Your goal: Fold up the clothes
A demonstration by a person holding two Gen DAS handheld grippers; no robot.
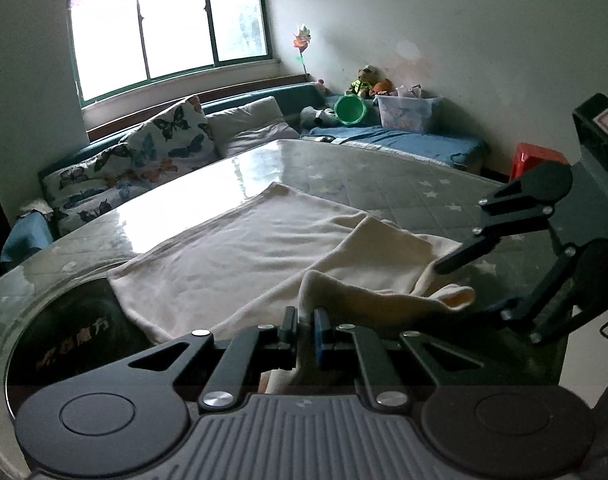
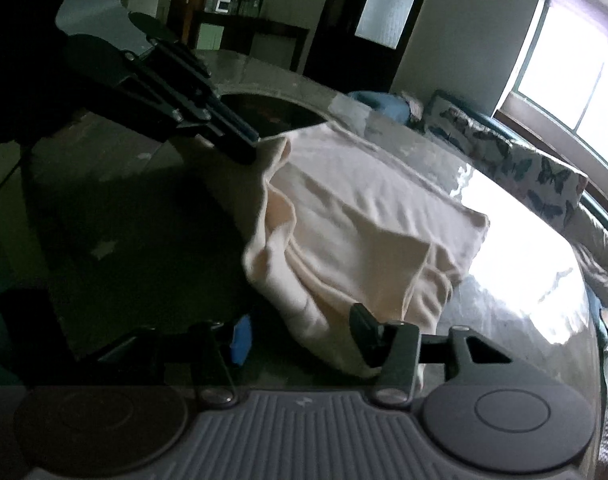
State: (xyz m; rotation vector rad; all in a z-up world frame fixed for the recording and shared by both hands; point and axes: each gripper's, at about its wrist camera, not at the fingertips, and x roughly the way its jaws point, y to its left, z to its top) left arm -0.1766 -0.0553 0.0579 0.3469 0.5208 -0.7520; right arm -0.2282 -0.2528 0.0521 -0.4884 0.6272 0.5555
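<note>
A cream cloth garment lies partly folded on a glass-topped table. My left gripper is shut on a lifted edge of the garment near the table's front. In the right wrist view the garment is bunched toward the camera, and the left gripper pinches its far corner. My right gripper is open, jaws wide apart, with the garment's near fold between them; the right finger touches the cloth. In the left wrist view the right gripper sits at the garment's right edge.
The table has a star-patterned cover under glass. Butterfly-print cushions and a bench with a clear bin and green bucket stand behind it. A red stool stands at the right.
</note>
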